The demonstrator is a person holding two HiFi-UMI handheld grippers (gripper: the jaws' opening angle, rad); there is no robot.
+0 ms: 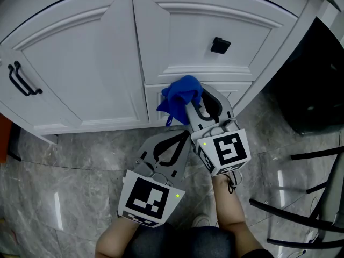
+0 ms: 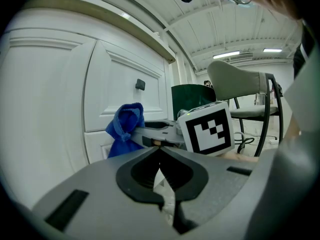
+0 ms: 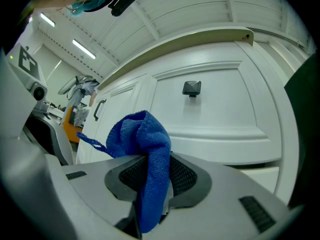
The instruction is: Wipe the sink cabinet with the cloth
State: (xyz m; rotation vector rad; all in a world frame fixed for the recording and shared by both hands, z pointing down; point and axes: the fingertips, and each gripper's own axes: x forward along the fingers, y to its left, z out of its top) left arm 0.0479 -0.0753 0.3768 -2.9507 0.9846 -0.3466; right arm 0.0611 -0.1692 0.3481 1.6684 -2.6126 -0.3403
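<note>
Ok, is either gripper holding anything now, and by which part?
The right gripper clamps the blue microfibre cloth across a bunched fold; a bulge sticks out past the jaws. The left gripper is shut, empty.

Blue cloth [image 1: 181, 98]; white cabinet [image 1: 91, 63]

Your head camera looks steeply down onto the front of the sink cabinet [image 1: 80, 63] and the grey floor [image 1: 70, 160], with your left claw [image 1: 181, 137] and right claw [image 1: 199, 104] close beneath it. The left claw's camera sits low near the floor. It faces along its jaws and sideways across the cabinet doors towards the room beyond, and your right claw crosses its middle. The right claw's camera sits very near the cabinet, tilted up at the doors. All three views share the blue cloth [image 3: 145, 154] and the square black knob [image 3: 191, 88].
</note>
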